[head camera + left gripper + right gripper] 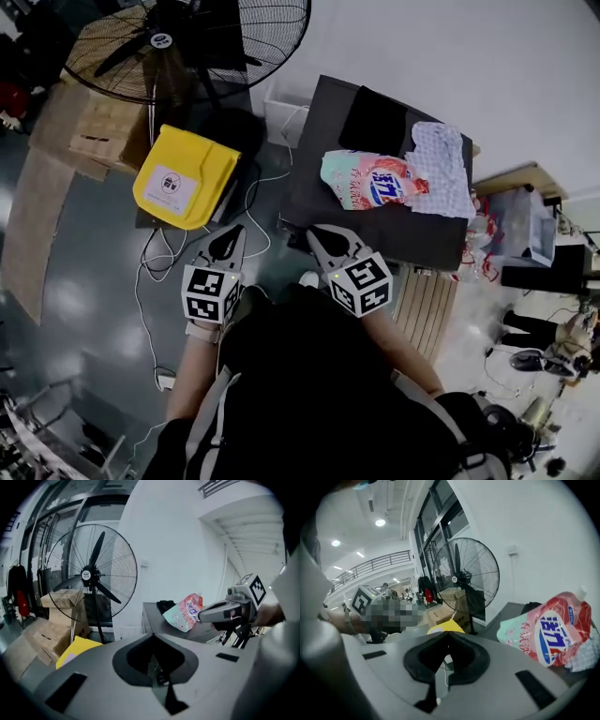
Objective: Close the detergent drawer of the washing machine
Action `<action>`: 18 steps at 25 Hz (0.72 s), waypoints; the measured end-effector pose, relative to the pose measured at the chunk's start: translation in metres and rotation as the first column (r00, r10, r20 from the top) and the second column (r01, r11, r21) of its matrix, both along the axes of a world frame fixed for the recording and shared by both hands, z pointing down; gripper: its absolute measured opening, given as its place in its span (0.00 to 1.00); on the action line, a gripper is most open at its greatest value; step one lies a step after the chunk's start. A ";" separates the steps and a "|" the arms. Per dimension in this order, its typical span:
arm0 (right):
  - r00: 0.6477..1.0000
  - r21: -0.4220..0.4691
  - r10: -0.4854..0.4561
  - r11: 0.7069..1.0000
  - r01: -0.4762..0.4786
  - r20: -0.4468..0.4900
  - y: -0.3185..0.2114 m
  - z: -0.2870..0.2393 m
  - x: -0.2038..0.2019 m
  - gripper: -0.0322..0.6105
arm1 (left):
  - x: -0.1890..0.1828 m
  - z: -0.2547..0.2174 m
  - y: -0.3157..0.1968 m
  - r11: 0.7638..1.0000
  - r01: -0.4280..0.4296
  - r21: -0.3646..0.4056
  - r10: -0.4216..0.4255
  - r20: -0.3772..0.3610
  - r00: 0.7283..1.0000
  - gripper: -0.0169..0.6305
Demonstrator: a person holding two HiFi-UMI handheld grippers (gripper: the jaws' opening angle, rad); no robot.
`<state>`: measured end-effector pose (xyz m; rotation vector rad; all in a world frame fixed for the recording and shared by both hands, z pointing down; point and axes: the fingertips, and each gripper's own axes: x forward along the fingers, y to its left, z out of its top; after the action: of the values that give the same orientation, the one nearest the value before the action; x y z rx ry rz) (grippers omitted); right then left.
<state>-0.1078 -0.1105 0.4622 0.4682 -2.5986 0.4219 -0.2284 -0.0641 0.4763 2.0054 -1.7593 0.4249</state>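
The dark grey washing machine top [319,164] stands ahead of me. No detergent drawer shows in any view. A pink and green detergent pouch [373,183] [185,612] [548,632] lies on the top beside a pale patterned cloth [441,167]. My left gripper [228,242] [152,635] is shut and empty, held in the air over the floor left of the machine. My right gripper [323,240] [447,634] is shut and empty too, just short of the machine's near left corner. The right gripper [225,611] also shows in the left gripper view.
A yellow box [186,175] sits on the floor to the left of the machine, with a large black fan [187,37] and cardboard boxes [80,127] behind it. White cables [150,272] trail across the floor. Clutter and a slatted board [427,309] lie at the right.
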 end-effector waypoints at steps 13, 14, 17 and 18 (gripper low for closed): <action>0.975 0.208 -0.179 0.967 0.149 0.131 0.023 -0.108 -0.048 0.07 | -0.042 -0.109 0.049 0.948 0.149 0.282 -0.133 -0.078 0.988 0.05; 0.973 0.220 -0.186 0.963 0.154 0.136 0.025 -0.113 -0.050 0.07 | -0.044 -0.115 0.053 0.941 0.158 0.300 -0.141 -0.079 0.987 0.04; 0.967 0.242 -0.202 0.957 0.162 0.153 0.031 -0.124 -0.054 0.07 | -0.045 -0.130 0.061 0.928 0.160 0.335 -0.146 -0.065 0.987 0.04; 0.966 0.247 -0.206 0.955 0.164 0.155 0.034 -0.127 -0.056 0.07 | -0.045 -0.133 0.064 0.926 0.157 0.342 -0.146 -0.059 0.988 0.04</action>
<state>-0.1636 -0.0768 0.3356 0.2669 -2.8512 0.0988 -0.2734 -0.0006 0.3431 2.0659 -2.0677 0.0308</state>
